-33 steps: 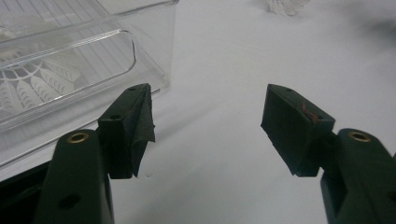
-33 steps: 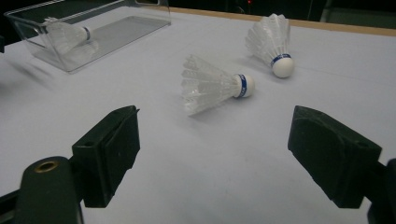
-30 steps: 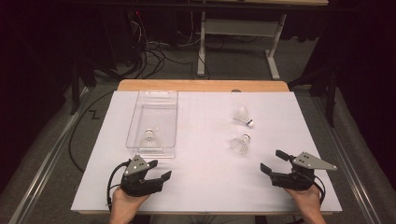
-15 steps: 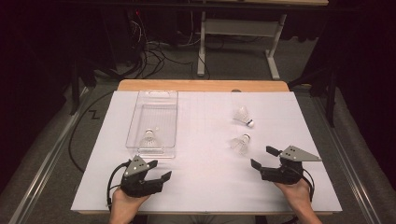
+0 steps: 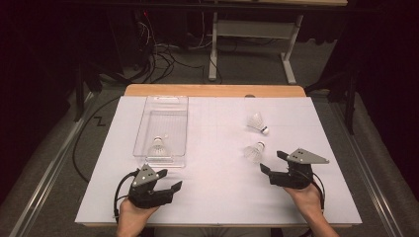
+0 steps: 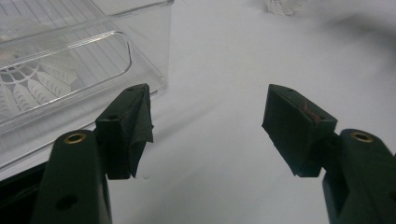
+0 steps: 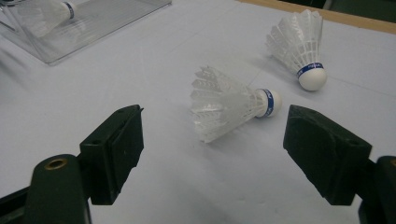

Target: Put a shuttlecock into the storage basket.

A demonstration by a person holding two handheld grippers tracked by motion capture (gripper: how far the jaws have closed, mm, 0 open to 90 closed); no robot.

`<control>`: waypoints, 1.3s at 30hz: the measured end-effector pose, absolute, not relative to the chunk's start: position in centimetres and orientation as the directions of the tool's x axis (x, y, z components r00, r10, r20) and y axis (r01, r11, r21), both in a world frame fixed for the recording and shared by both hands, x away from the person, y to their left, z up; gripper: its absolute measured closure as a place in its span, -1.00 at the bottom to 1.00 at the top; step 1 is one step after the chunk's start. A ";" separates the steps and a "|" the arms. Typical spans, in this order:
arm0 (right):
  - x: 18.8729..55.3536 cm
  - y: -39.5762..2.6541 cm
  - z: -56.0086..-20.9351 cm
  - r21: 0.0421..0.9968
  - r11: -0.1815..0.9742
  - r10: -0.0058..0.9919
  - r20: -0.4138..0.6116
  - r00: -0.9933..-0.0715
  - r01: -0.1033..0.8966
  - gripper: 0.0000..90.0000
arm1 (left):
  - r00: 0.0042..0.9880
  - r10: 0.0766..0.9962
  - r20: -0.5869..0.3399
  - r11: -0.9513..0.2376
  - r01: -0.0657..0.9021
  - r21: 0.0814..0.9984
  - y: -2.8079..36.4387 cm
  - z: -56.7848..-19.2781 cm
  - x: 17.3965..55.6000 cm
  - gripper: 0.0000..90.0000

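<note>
At 4 o'clock on the desk (image 5: 207, 197), I see the right tool (image 5: 273, 162) wide open, holding nothing, the near shuttlecock (image 5: 253, 152) lying just ahead at 11 o'clock, untouched. Left tool (image 5: 170, 179) wide, empty.

left gripper (image 6: 208, 128) jaws spread wide over white table cover (image 6: 224, 70); clear plastic tray (image 6: 84, 60) just beside left jaw, shuttlecock (image 6: 28, 88) inside

Two black grippers are carried, left (image 5: 168, 180) and right (image 5: 271, 162). Each is topped by a grey three-cornered plate and trailed by a black cable. Brass-coloured screws are seen behind blocky black jaws. No sleeves are worn.
</note>
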State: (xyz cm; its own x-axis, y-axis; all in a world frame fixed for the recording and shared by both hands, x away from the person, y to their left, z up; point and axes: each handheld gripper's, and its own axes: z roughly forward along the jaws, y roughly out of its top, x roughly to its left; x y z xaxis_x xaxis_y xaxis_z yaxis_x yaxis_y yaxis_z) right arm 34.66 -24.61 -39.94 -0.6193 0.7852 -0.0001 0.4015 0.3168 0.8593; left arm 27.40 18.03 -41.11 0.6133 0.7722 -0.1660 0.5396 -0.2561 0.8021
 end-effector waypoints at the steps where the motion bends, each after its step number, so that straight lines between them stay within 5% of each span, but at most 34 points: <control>1: 34.7 -24.5 -39.9 0.857 0.319 0.787 -0.001 -0.616 0.406 -0.53 | 0.614 0.772 -0.166 -0.257 0.540 0.801 18.0 -41.1 27.4 -0.26; 39: 40.2 -21.1 -40.6 0.648 0.384 0.872 -0.020 -0.489 0.658 -0.04 | 0.620 0.763 -0.185 -0.241 0.538 0.808 18.2 -41.0 27.6 -0.27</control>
State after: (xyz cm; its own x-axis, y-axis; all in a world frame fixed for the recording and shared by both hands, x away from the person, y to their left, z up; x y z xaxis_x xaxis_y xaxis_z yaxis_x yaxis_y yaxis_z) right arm 40.16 -21.05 -40.65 -0.4893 0.8719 -0.0200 0.6579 0.3841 0.6478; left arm 27.60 18.23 -40.97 0.6198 0.7626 -0.1853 0.5381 -0.2411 0.8077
